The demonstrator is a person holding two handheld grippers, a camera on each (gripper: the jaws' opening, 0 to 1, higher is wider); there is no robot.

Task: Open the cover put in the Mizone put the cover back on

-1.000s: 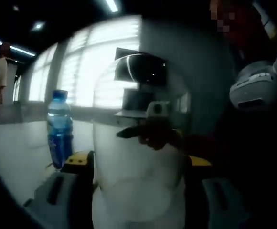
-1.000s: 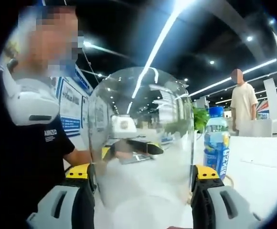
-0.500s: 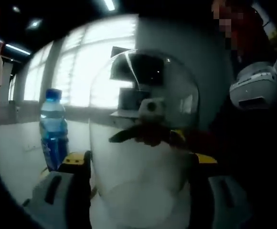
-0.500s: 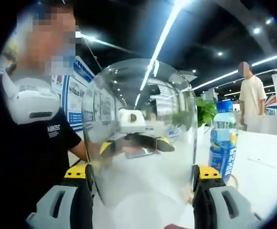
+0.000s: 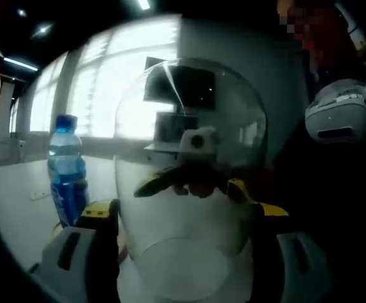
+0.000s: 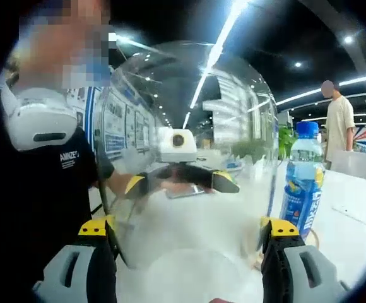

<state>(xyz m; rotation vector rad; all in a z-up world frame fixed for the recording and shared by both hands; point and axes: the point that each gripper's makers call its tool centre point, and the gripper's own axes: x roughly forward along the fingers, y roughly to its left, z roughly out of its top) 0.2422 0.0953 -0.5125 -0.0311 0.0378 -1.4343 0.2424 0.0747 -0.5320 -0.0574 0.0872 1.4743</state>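
A clear glass dome cover [image 5: 189,158] stands upright between the jaws of my left gripper [image 5: 186,218], which is shut on its sides. In the right gripper view the same cover [image 6: 189,145] sits between the jaws of my right gripper [image 6: 189,230], also shut on it from the opposite side. Through the glass each view shows the other gripper's yellow-tipped jaws. A blue Mizone bottle [image 5: 66,170] with a blue cap stands on the white table to the left of the cover; in the right gripper view the bottle [image 6: 304,180] is at the right.
The white table [image 6: 353,221] stretches out beyond the bottle. The person holding the grippers wears a black shirt [image 6: 50,189]. Another person [image 6: 337,126] stands far behind the table. Bright windows [image 5: 113,82] lie behind the bottle.
The cover now looks larger and higher in both views, most of all in the right one. The bottle has slid slightly left in the left gripper view as the camera moved.
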